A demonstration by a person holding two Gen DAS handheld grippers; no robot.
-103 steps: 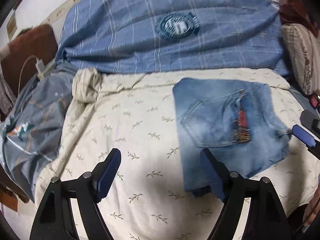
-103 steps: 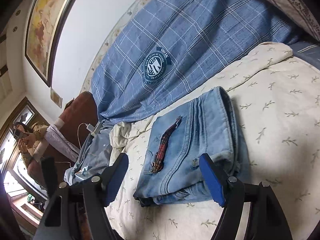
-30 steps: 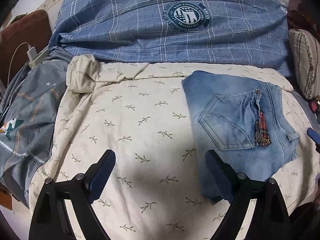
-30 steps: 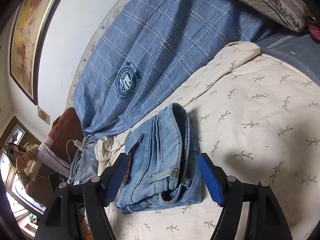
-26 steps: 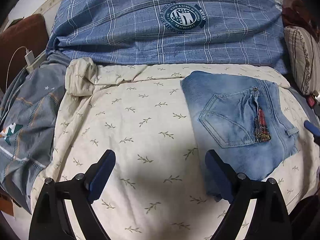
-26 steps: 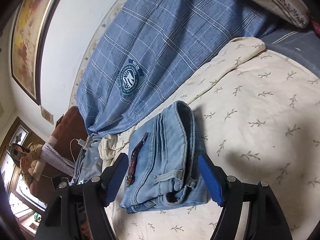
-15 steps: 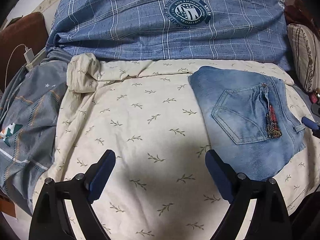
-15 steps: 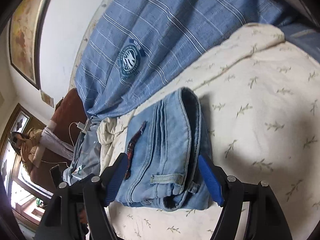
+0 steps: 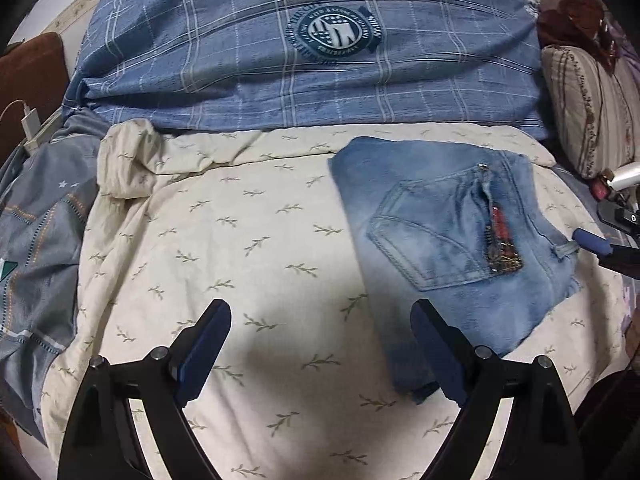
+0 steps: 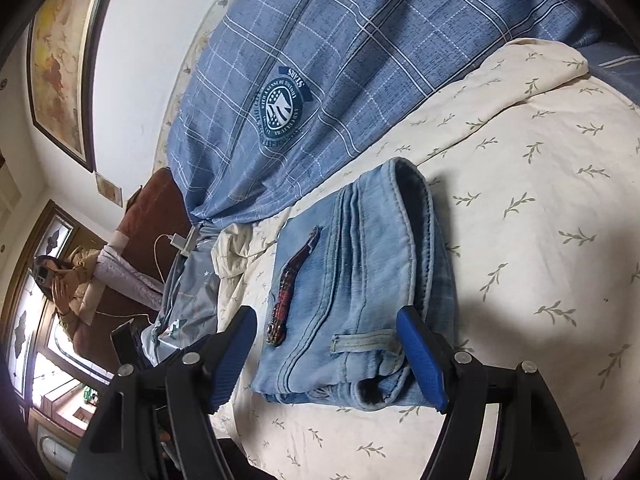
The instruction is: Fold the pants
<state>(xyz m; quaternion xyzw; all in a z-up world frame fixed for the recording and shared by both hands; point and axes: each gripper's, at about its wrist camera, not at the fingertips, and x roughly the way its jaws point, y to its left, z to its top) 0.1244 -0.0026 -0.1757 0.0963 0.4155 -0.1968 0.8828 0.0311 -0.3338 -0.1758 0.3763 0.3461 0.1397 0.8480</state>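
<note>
The light blue jeans [image 9: 448, 240] lie folded into a compact stack on the cream leaf-print bedspread [image 9: 248, 248], back pocket and a red beaded trim up. My left gripper [image 9: 320, 336] is open and empty, above the bedspread to the left of the jeans. In the right wrist view the jeans [image 10: 360, 280] show their waistband end close up. My right gripper [image 10: 326, 332] is open and empty, its fingers either side of the waistband end without gripping it. One blue fingertip of the right gripper [image 9: 592, 242] shows at the jeans' right edge.
A blue plaid duvet [image 9: 312, 52] with a round crest is bunched along the back. A grey patterned cloth [image 9: 36, 236] hangs at the left edge. A striped pillow [image 9: 588, 108] sits at the right. A person [image 10: 68, 280] sits beyond the bed.
The left gripper has drifted a little, so the jeans shift in its view. The right gripper has come closer to the jeans' waistband end. Both stay open; the jeans have not moved.
</note>
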